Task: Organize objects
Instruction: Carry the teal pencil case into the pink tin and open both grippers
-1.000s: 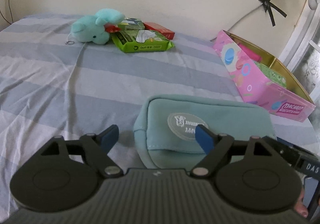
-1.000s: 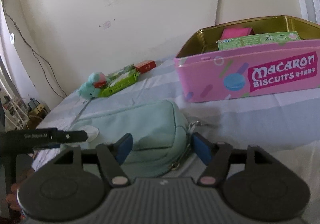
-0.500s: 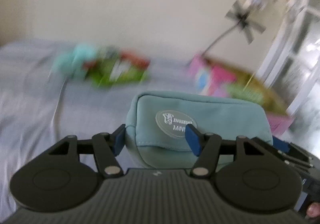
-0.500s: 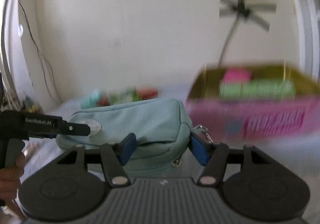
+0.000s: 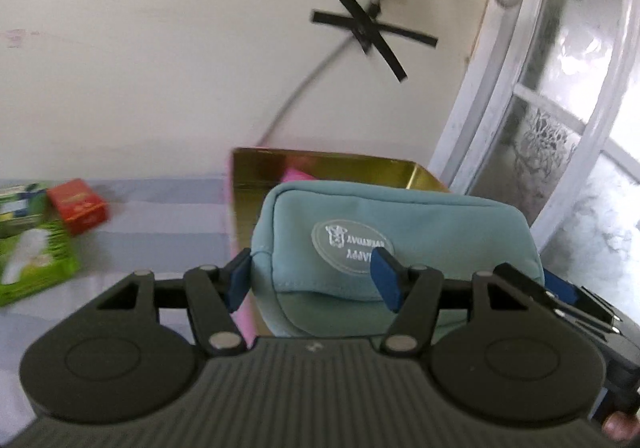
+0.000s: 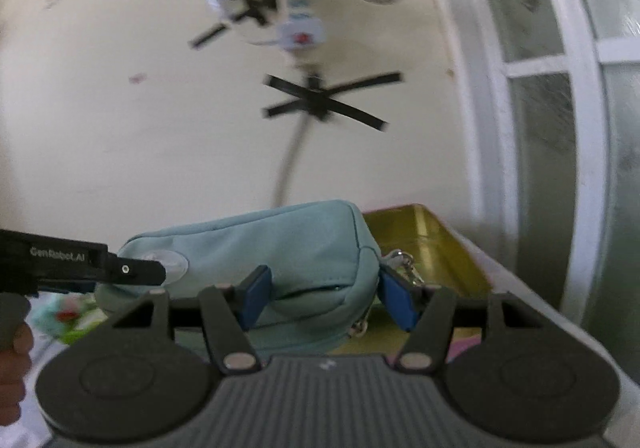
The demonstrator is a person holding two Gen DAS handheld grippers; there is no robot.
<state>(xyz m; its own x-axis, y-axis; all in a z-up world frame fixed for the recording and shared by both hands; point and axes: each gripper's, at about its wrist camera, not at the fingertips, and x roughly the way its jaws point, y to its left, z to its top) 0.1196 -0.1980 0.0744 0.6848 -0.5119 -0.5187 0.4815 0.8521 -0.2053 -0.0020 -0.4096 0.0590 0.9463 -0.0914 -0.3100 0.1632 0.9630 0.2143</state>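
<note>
A teal zip pouch [image 5: 400, 232] with a round grey label is held in the air between both grippers, over the open pink biscuit tin [image 5: 320, 168] with its gold inside. My left gripper [image 5: 312, 280] is shut on the pouch's left end. My right gripper [image 6: 328, 298] is shut on its right end, by the zip pull; the pouch [image 6: 280, 244] and the tin [image 6: 432, 248] also show in the right wrist view. The pouch hides most of the tin's contents.
A red box [image 5: 78, 206] and a green wipes pack [image 5: 32, 248] lie on the striped bed at left. The wall with a taped cable [image 5: 368, 32] is behind the tin. A white window frame [image 5: 500, 96] stands at right.
Both grippers closed on the pouch, lifted it off the bed and carried it right, over the tin. The view has swung up toward the wall.
</note>
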